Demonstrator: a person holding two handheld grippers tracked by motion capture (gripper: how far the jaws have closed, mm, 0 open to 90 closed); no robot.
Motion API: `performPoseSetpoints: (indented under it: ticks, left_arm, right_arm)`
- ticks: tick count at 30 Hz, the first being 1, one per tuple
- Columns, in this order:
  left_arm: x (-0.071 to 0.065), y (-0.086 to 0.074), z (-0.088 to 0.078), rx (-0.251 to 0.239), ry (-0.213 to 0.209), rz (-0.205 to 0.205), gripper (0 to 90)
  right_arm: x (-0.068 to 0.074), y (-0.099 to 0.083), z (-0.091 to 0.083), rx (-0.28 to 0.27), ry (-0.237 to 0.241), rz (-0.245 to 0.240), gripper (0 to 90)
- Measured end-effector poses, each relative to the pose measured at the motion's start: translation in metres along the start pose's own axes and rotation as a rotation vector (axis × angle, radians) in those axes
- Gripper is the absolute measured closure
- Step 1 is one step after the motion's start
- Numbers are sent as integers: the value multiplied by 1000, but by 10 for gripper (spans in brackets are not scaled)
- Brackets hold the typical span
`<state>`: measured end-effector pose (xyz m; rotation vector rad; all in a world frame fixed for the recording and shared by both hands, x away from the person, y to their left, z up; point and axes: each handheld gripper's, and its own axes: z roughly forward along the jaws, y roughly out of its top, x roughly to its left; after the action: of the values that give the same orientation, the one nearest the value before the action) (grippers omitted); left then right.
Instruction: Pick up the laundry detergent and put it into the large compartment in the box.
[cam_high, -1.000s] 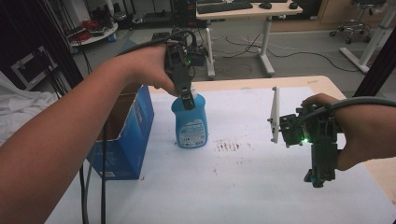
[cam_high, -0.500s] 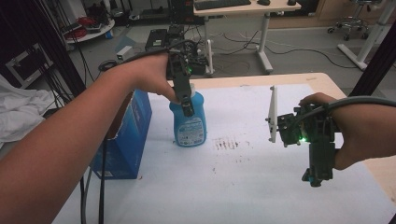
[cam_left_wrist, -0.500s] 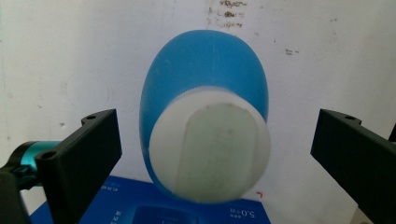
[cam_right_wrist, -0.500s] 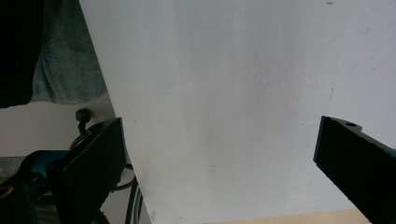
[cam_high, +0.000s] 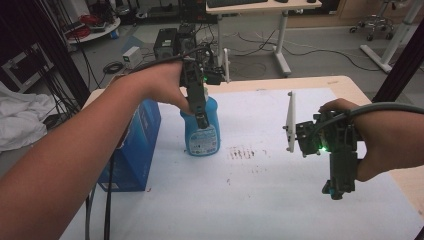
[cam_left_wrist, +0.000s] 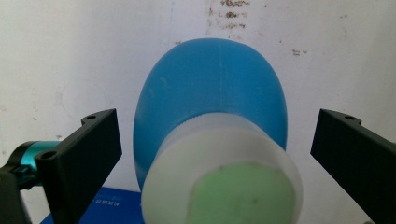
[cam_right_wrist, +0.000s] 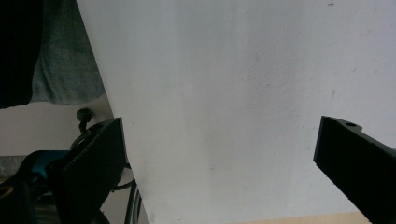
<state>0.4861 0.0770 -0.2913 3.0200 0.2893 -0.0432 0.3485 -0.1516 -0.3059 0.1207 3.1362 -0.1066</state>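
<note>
Hovering directly over the blue bottle (cam_high: 202, 129), the left gripper (cam_high: 200, 116) is pointing straight down at it, and in the left gripper view its two black jaws are standing wide apart, one on each side of the bottle's white cap (cam_left_wrist: 223, 175), with clear space showing between each jaw and the cap, so nothing is being clamped. The cap, with its pale green top, is sitting between the jaws and low in that view, close to the camera, while the rounded blue body is spreading out beyond it toward the jaw tips. The bottle is standing upright on the white table surface (cam_high: 260, 200), and a blue box (cam_high: 135, 145) is standing just beside it, on the side away from the right gripper; a corner of that box is peeking out below the cap between the jaws. The right gripper (cam_high: 337, 190) is being held well apart from the bottle, above the white surface, tilted downward. In the right gripper view its jaws are likewise spread wide, with bare white tabletop (cam_right_wrist: 224, 93) lying between them and nothing being held. Some dark smudges (cam_high: 247, 152) are marking the surface between the bottle and the right gripper.
</note>
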Motion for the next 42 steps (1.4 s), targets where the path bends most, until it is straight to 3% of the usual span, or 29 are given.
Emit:
performPoseSetpoints:
  ticks: [22,24,42]
  left_arm:
    - [0,1,7,14,32,35,34]
    - [0,1,6,5,24,37,94]
    - [0,2,8,23,41,51,154]
  right_arm:
    - [0,-2,2,-5,1,16,16]
    - [0,-2,2,-6,-1,15,16]
    - [0,-2,2,-4,2,19,16]
